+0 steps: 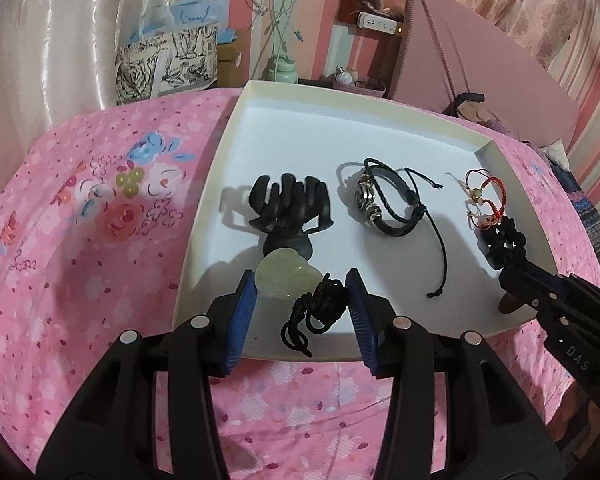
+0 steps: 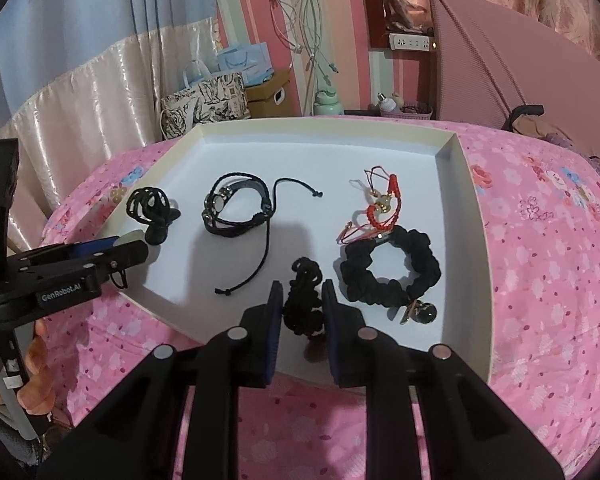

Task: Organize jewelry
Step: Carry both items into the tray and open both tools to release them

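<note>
tray: matt white card | pendant: glossy pale stone | scrunchie: black cloth | bedspread: pink floral cloth

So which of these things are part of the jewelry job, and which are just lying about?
Part of the job:
white tray
jade pendant
hair claw
black bracelet
red bracelet
black scrunchie
black cord piece, in the right gripper

Lying about:
pink bedspread
patterned gift bag
green bottle
power strip
</note>
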The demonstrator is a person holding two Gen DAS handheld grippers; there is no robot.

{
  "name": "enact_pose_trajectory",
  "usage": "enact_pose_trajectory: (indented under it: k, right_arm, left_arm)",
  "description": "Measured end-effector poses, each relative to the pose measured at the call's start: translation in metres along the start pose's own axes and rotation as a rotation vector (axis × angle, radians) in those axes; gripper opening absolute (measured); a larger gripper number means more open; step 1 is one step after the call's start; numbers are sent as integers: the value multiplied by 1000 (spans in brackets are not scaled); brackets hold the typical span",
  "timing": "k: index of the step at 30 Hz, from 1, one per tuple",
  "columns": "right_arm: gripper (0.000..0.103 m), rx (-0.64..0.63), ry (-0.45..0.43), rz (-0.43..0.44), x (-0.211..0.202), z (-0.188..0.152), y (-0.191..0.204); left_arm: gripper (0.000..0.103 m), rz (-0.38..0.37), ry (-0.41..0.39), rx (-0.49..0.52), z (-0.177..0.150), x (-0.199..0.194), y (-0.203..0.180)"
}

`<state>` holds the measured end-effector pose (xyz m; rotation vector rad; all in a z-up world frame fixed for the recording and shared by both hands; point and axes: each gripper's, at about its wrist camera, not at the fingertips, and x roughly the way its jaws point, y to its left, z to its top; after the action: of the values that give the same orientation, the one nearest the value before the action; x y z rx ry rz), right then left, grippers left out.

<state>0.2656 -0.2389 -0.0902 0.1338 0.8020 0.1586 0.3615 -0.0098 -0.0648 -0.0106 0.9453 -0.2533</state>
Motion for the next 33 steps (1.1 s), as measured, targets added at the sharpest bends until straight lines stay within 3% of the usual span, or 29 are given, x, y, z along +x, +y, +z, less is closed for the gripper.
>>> enact_pose_trajectory:
  k: [28, 33]
  right_arm:
    - [21, 8, 17, -87, 25, -3, 3]
    - [22, 13, 19, -80, 23, -3, 2]
  left_arm:
    - [46, 65, 27, 19, 2, 10, -6]
    - [54, 78, 25, 17, 2, 10, -6]
